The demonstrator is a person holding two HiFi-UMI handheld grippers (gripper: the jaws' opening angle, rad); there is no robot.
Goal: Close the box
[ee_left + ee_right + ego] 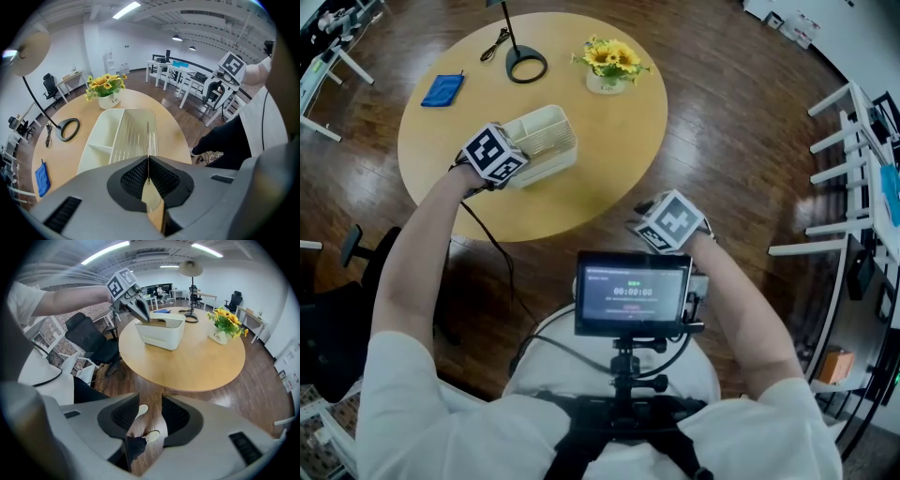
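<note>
On a round wooden table (581,192) in an open office, the left gripper (148,164) pinches the clear lid (136,133) of the white box (546,141) standing there (the right gripper (150,416) gapes empty above the floor). The thin lid edge could slip free, or the unbraced box could skid.

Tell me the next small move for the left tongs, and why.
Probably swing the left tongs over and down, laying the clear lid flat onto the white box. They are shut on the lid's edge, and the box's compartments show uncovered beside it. The right tongs hang open and empty, off the table.
</note>
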